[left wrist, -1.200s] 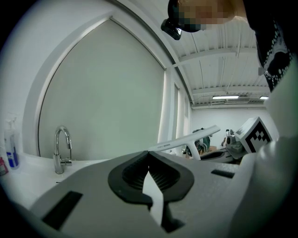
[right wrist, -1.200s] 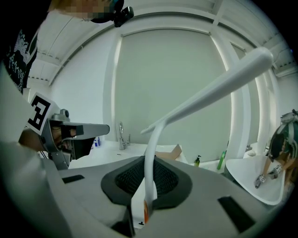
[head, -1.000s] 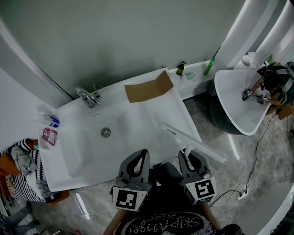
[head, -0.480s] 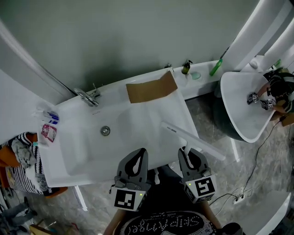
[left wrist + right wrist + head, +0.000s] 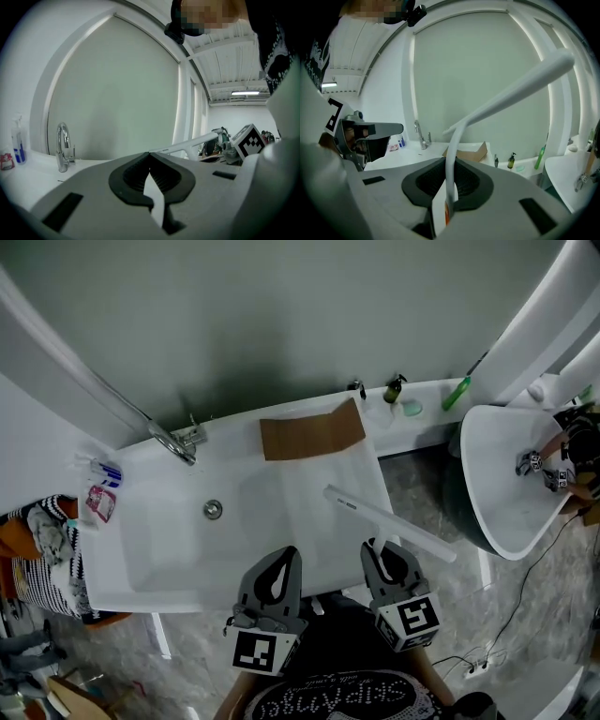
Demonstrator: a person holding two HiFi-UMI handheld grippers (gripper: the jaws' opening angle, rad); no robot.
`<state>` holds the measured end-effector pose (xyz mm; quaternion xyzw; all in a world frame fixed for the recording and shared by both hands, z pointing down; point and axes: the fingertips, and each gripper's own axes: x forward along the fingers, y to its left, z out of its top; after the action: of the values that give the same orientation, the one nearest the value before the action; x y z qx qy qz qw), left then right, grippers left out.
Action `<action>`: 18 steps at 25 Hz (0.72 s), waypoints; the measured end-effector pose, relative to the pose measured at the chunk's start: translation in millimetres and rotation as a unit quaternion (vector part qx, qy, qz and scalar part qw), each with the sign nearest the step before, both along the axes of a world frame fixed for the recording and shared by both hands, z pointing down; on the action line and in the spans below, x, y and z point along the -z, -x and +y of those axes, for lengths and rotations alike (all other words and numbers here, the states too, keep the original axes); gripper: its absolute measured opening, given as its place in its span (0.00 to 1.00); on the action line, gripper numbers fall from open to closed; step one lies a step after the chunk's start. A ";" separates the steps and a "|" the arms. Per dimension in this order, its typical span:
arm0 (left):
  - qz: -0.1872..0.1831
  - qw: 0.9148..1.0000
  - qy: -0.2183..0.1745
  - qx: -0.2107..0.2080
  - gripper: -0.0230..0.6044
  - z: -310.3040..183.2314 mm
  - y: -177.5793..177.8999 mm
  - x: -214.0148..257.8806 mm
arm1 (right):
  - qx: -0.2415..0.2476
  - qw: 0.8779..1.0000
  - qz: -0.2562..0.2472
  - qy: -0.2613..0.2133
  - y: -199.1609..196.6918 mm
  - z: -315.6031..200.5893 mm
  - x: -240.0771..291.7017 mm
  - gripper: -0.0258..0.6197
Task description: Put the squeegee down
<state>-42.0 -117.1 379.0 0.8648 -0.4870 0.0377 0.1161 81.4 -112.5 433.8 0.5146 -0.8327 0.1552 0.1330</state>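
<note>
Two grippers are in view: the left gripper [image 5: 284, 557] and the right gripper [image 5: 384, 554]. There is one squeegee [image 5: 389, 519].

There are two white basins: a big sink [image 5: 141, 577] and a smaller basin [image 5: 492, 484] to its right. The big sink has one tap [image 5: 178, 441] and one drain [image 5: 214, 509], and one sheet of cardboard [image 5: 311, 434] lies on it.

The ledge [image 5: 427, 420] behind carries one dark pump bottle [image 5: 394, 390], one green bottle [image 5: 457, 393] and one small teal dish [image 5: 411, 409].

At the sink's left end are one blue-and-white bottle [image 5: 106, 472] and one pink packet [image 5: 100, 502]. Beside them lies one striped cloth [image 5: 52, 568].
</note>
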 end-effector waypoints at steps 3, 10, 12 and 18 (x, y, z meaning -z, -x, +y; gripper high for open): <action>0.014 1.000 -0.005 0.022 0.04 -5.8 -10.3 3.9 | 0.013 1.000 -0.004 0.001 -10.6 -7.1 -3.6 0.12; 0.008 0.999 -0.009 0.047 0.04 -12.1 -24.7 -3.2 | 0.042 0.999 -0.006 0.004 -24.9 -18.5 -14.5 0.12; 0.010 0.999 -0.011 0.051 0.04 -13.7 -28.5 -1.2 | 0.046 0.999 -0.012 0.007 -27.7 -20.5 -15.1 0.12; -0.003 0.998 -0.023 0.050 0.04 -24.4 -31.4 3.5 | 0.058 0.998 -0.032 0.013 -25.4 -32.8 -16.4 0.12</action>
<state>-10.6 -141.4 375.5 0.8418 -0.5306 0.0232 0.0961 106.7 -145.3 450.2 0.4583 -0.8629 0.1749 0.1218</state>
